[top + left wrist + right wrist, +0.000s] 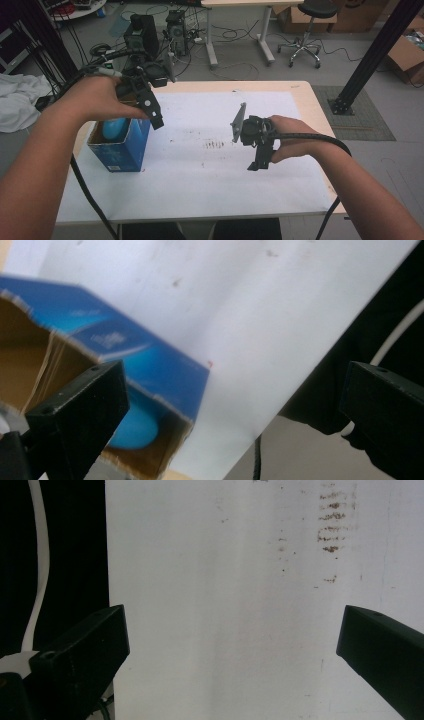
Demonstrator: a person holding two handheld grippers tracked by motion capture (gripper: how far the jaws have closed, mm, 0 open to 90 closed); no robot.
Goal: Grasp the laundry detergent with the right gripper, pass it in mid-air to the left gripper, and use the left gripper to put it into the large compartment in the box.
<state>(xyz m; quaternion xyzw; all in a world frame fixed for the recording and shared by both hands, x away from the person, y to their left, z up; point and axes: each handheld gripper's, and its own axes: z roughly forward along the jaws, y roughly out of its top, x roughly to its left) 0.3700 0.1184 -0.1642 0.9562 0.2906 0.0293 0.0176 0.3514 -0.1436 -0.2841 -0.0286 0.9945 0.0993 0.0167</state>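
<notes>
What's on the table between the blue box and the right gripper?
In the high view, just white paper with dark smudges between the blue box and right gripper.

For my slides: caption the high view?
Two open hand-held grippers, left above a blue box, right over the white table.

Matt white paper sheet [210, 170] over pale wood tabletop [305, 95], smudged w/ brown specks near centre. Blue box [122, 147] at left: glossy printed cardboard outside, raw brown inside, torn rough edges; smooth blue obj [135, 427] within. Matt black plastic jaws. White cloth [17, 100] far left, crumpled.
</notes>
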